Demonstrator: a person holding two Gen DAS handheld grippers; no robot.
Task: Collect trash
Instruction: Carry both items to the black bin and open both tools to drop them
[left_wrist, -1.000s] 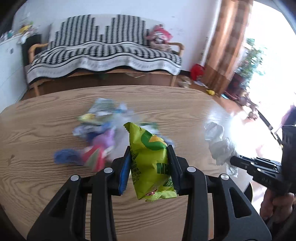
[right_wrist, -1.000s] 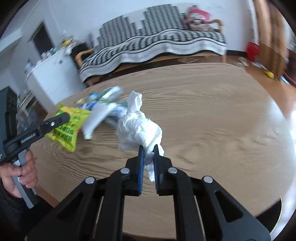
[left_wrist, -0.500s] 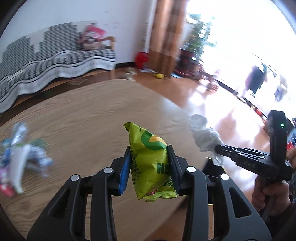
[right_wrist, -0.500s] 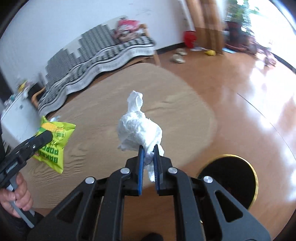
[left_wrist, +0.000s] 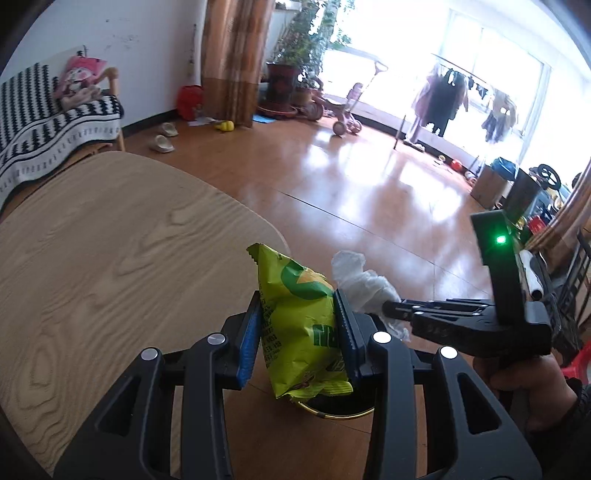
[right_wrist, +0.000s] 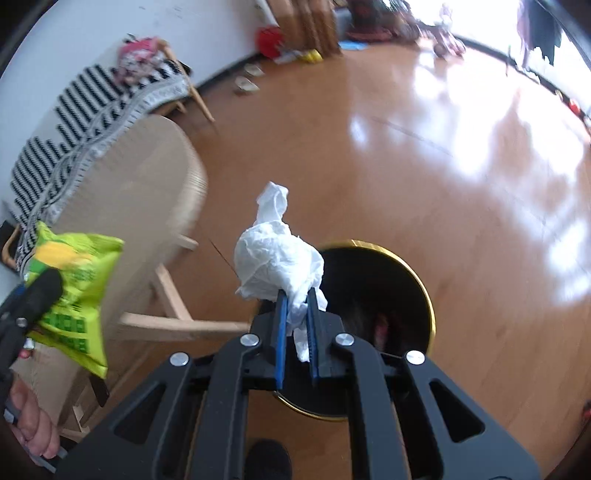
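Observation:
My left gripper (left_wrist: 299, 314) is shut on a crumpled green snack bag (left_wrist: 299, 317), held past the edge of the wooden table (left_wrist: 110, 258). My right gripper (right_wrist: 295, 314) is shut on a wad of white tissue (right_wrist: 275, 258), hanging over a black bin with a gold rim (right_wrist: 373, 273) on the floor. In the left wrist view the tissue (left_wrist: 364, 284) and right gripper (left_wrist: 388, 308) sit just right of the bag, and a slice of the bin (left_wrist: 343, 408) shows below it. The bag (right_wrist: 74, 291) also appears at the left of the right wrist view.
A sofa with a black-and-white throw (left_wrist: 44, 125) stands against the wall behind the table. Glossy wooden floor (left_wrist: 369, 184) stretches toward bright windows, with plants (left_wrist: 291, 74), a child's tricycle (left_wrist: 343, 110) and a clothes rack (left_wrist: 443, 99). Wooden table legs (right_wrist: 173, 314) stand left of the bin.
Both grippers swung right off the table, each still holding its piece. The trash pile on the table left the views, and the bin came in under the right gripper.

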